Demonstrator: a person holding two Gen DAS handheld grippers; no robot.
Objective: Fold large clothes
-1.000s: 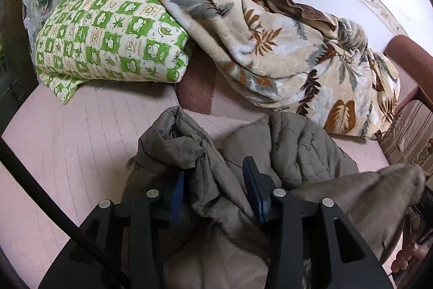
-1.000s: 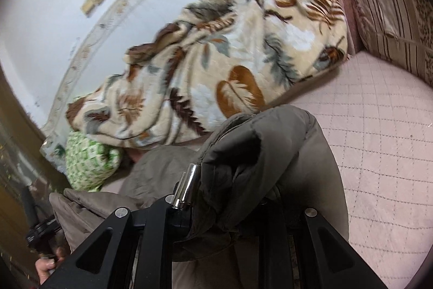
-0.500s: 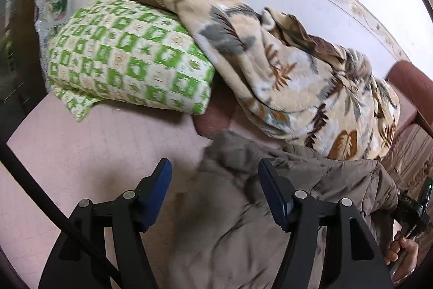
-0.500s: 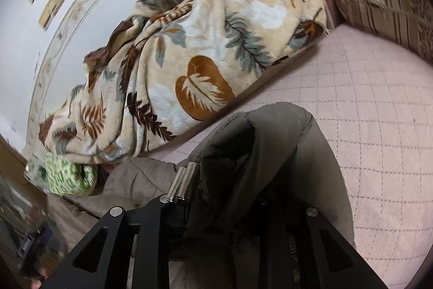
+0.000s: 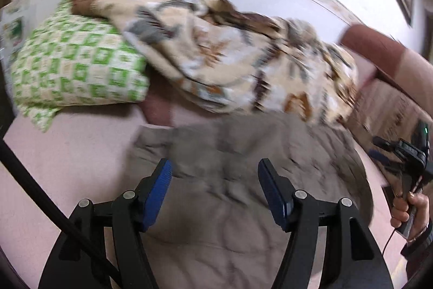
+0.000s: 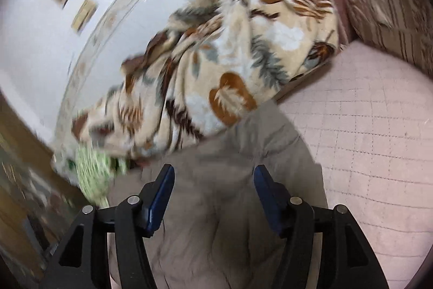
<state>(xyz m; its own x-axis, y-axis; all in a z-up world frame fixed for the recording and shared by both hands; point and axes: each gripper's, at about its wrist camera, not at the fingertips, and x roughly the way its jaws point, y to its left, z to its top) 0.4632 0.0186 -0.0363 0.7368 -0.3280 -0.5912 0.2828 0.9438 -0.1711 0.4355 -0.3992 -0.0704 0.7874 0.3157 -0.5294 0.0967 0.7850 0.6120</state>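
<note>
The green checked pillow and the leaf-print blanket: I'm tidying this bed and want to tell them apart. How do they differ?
The green checked pillow bears small green and cream squares; the leaf-print blanket bears large brown and grey leaves on cream. The pillow keeps a plump, squared shape, while the blanket lies crumpled in a long heap. The blanket's end drapes over the pillow's top. Both sit on the pink bed cover against the wall, behind the grey-brown jacket.

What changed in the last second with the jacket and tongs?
Both tongs let go: the left tongs opened first, the right tongs have just been opening. The grey jacket dropped from bunched folds to lying flatter on the bed. Blanket and green pillow stayed put.
</note>
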